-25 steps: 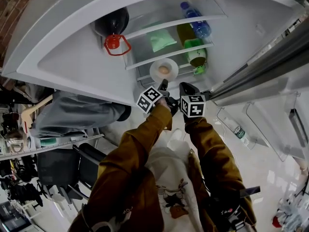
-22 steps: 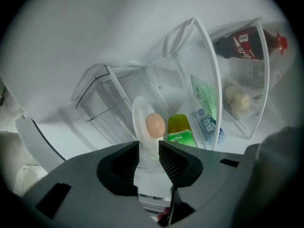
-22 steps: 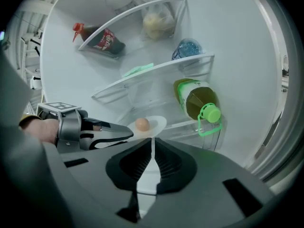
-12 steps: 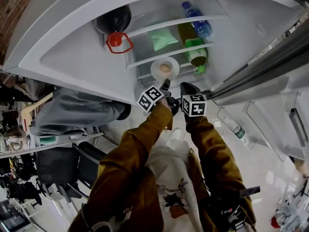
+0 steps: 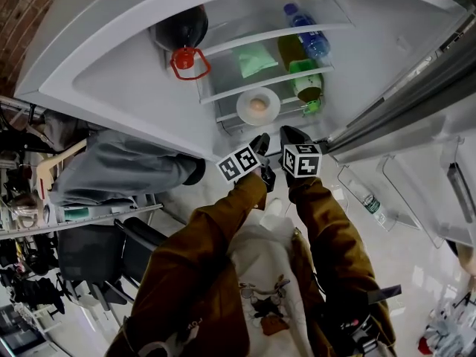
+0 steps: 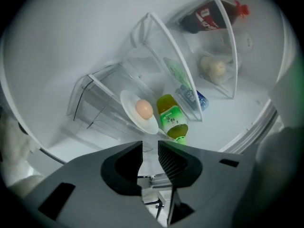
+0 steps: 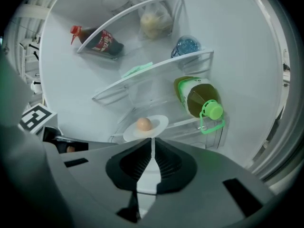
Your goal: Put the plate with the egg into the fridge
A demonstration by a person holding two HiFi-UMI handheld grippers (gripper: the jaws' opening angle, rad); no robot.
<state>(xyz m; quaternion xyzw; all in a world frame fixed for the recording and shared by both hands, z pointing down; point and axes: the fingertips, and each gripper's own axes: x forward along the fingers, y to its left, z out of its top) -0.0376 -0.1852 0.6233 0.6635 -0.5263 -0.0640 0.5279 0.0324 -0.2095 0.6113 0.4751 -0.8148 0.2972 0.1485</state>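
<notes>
Head view: the one plate (image 5: 244, 111), carrying its one egg (image 5: 258, 105), is sitting on the fridge's (image 5: 372, 47) lowest shelf, so the placing is looking done.

Left gripper view: my left gripper (image 6: 150, 148) is hanging short of the plate, fingers apart and empty.

Right gripper view: my right gripper (image 7: 152, 148) is pointing at the plate, fingers closed on nothing.

Brick wall (image 5: 22, 10) — red-brown, at ten o'clock.
Floor (image 5: 416, 274): pale, glossy, with bright reflections, at four o'clock.
Shelf (image 5: 82, 222): cluttered with small items, at nine o'clock.
Black chair (image 5: 93, 255): just below the shelf, at eight o'clock.
Grey cloth (image 5: 119, 175) — draped above the shelf, at nine o'clock.
</notes>
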